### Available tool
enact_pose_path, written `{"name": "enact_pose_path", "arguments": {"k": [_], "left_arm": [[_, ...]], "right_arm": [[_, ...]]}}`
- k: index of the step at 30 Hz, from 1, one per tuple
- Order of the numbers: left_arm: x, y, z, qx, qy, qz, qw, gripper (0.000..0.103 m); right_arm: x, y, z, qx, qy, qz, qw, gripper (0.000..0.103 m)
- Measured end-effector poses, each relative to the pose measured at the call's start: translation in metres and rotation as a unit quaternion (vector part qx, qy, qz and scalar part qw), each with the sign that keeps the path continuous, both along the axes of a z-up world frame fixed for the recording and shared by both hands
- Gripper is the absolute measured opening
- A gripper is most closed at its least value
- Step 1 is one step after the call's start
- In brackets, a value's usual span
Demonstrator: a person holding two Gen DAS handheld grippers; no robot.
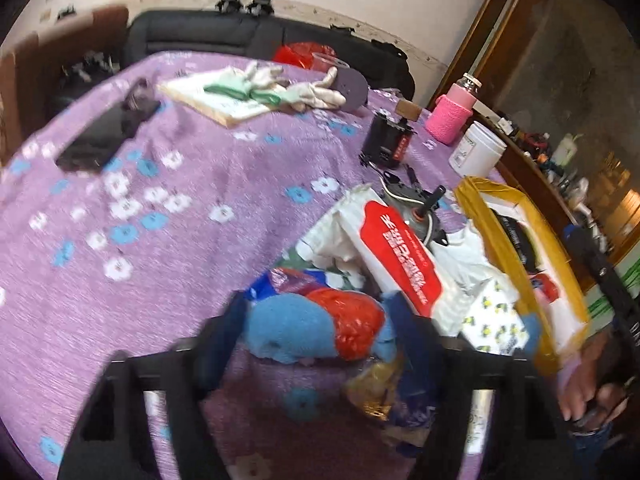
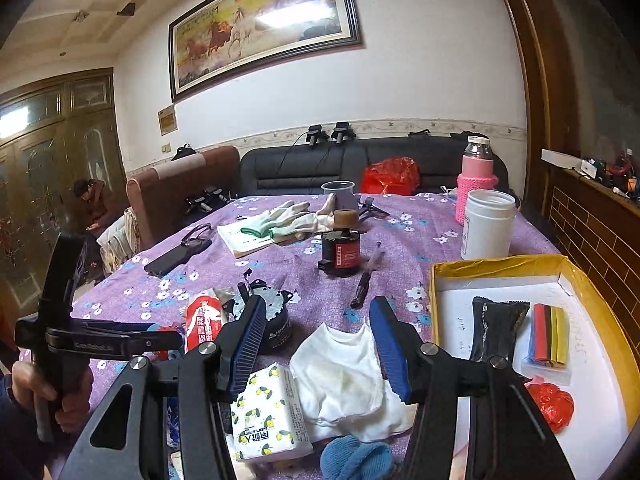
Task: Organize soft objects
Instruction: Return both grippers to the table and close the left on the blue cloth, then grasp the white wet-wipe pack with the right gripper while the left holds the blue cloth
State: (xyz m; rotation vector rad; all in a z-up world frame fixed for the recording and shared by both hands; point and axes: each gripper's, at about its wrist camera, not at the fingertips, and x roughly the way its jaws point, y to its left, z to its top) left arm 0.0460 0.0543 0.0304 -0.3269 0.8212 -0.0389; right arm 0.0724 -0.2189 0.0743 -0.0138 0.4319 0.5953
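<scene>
A blue fuzzy cloth (image 1: 280, 332) bundled with a red plastic bag (image 1: 352, 326) lies on the purple flowered tablecloth (image 1: 180, 220). My left gripper (image 1: 316, 312) has both pads against this bundle, which fills the gap between them. From the right wrist view the left gripper (image 2: 170, 340) shows side-on at the left, held by a hand. My right gripper (image 2: 318, 304) hangs open over a white cloth (image 2: 344, 376) and a lemon-print tissue pack (image 2: 268, 412), gripping nothing. Another blue fuzzy piece (image 2: 352, 456) lies at the near edge.
A yellow-rimmed box (image 2: 496, 266) at the right holds a black packet, coloured strips and a red bag. A white jar (image 2: 488, 224), pink bottle (image 2: 476, 184), black-red cylinder (image 2: 344, 252), small motor, gloves (image 2: 288, 216) on a book and a phone (image 2: 172, 260) crowd the table. A sofa stands behind.
</scene>
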Motion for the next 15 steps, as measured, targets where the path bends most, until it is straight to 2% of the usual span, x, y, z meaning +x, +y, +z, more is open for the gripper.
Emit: {"name": "enact_pose_path", "arguments": {"k": [2,6,12,15], "left_arm": [[0.001,0.000,0.001,0.009,-0.002,-0.001,1.0000,0.047],[-0.004,-0.001,0.008,0.028,-0.021,0.008,0.9994,0.044],[-0.011,0.013,0.020,0.011,-0.058,0.029,0.9979,0.044],[-0.015,0.016,0.025,0.013,-0.077,0.038,0.9962,0.044]], "right_arm": [[0.001,-0.003,0.000,0.006,0.003,0.002,1.000,0.058],[0.005,-0.004,-0.001,0.015,0.015,0.013,1.000,0.058],[0.008,0.001,-0.006,0.031,0.039,0.051,0.997,0.058],[0.012,0.009,-0.014,0.033,0.077,0.091,0.992,0.059]]}}
